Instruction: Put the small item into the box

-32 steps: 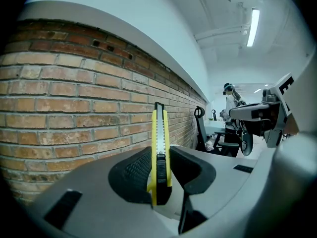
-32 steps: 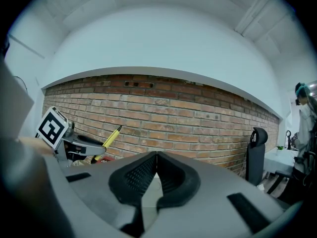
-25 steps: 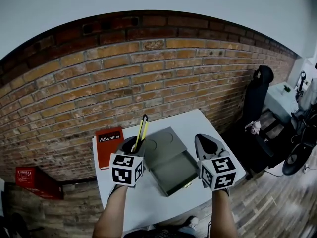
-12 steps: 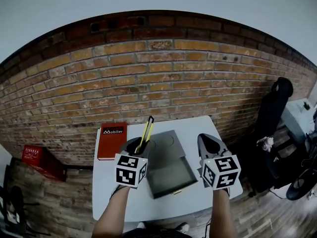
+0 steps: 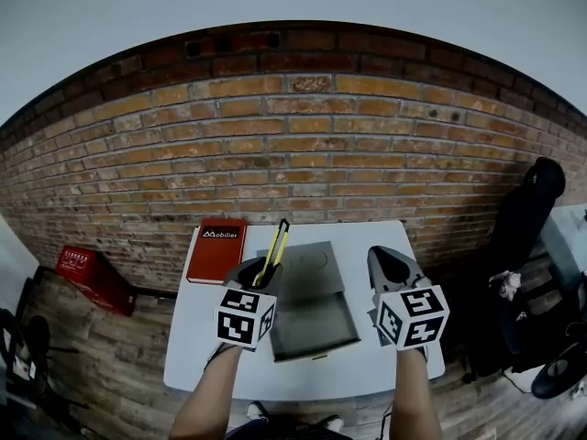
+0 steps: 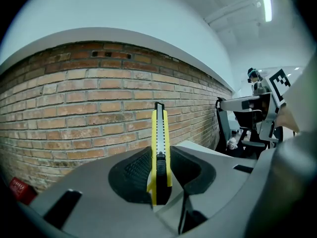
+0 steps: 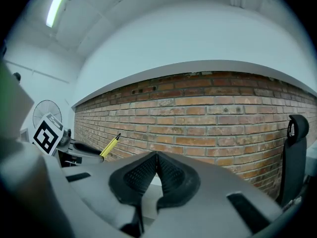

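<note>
Cool, even light from a ceiling tube (image 6: 267,3); fisheye warps and darkens edges.

Head camera swung left; box (image 5: 312,321), table (image 5: 195,339) now centred in view.

You hold the left gripper (image 5: 260,269) over the white table (image 5: 202,360), just left of the open grey box (image 5: 312,314). A yellow utility knife (image 5: 276,246) stands up out of its jaws, tilted toward the brick wall (image 5: 303,145). Your right gripper (image 5: 390,262) hangs at the box's right side. A red book (image 5: 216,250) lies at the table's far left corner. A red crate (image 5: 92,278) sits on the wooden floor at left, and a black chair (image 5: 527,218) stands at right.
</note>
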A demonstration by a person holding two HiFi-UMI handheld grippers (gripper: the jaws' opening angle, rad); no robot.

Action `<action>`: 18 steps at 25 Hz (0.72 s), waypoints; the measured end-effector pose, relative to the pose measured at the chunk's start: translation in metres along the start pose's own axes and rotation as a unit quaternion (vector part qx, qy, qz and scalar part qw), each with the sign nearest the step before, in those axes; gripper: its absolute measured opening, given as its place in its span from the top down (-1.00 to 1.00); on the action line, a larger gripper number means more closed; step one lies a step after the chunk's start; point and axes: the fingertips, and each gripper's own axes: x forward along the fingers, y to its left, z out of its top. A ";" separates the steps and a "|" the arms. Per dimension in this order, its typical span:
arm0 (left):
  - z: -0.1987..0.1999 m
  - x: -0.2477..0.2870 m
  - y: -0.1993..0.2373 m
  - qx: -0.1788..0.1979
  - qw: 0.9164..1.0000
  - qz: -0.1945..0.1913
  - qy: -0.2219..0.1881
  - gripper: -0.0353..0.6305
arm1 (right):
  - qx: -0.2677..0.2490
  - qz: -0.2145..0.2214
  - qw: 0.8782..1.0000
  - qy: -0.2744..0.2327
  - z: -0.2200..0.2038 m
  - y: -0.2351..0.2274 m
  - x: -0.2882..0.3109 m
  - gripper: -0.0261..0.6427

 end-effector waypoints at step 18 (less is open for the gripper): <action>-0.014 0.000 -0.012 0.049 0.998 -0.033 0.036 0.50 | 0.003 0.005 1.000 -0.006 0.003 0.012 -0.007 0.86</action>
